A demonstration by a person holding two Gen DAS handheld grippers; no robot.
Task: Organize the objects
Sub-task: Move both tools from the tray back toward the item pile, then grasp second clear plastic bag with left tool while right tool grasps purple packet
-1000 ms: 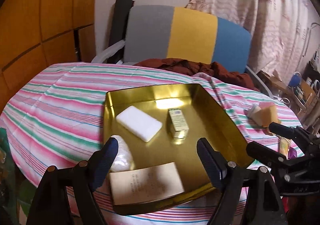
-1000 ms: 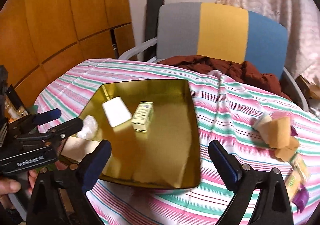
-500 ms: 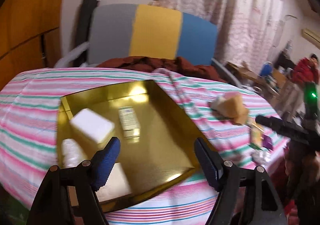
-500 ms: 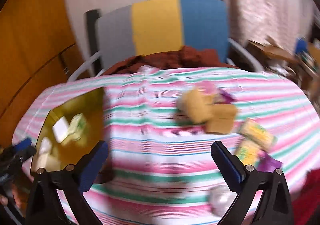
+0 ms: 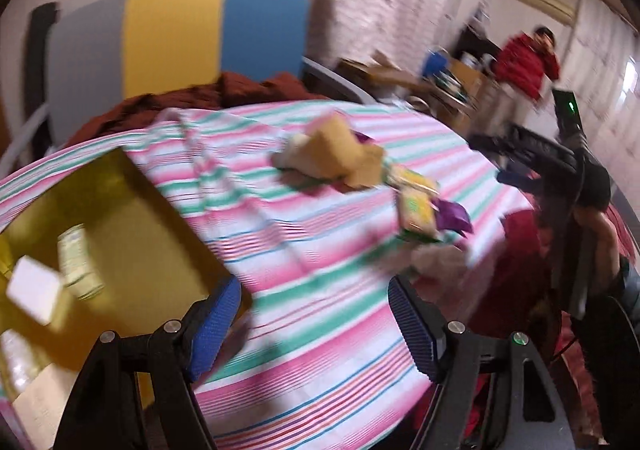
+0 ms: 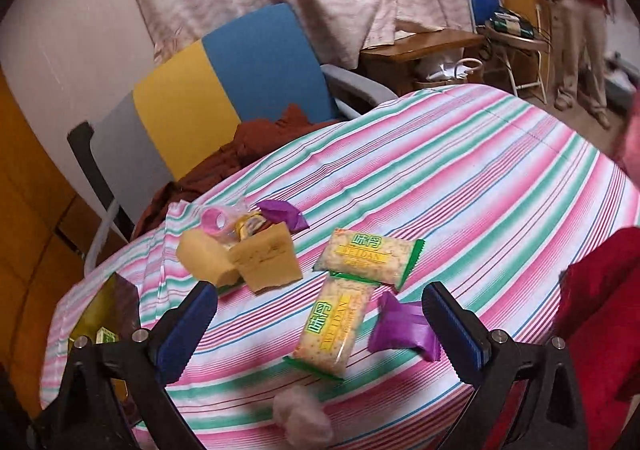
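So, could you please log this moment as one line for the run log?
left gripper: open, empty | right gripper: open, empty, over cracker packets | gold tray: holds small box, white block

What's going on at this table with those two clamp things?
A person is tidying small items into a gold tray using a handheld gripper in each hand. Right now both the left gripper and the right gripper are open and empty. The tray holds a white block and a small box. Out on the striped tablecloth lie two cracker packets, purple wrappers and yellow sponges. The right gripper points at that pile.
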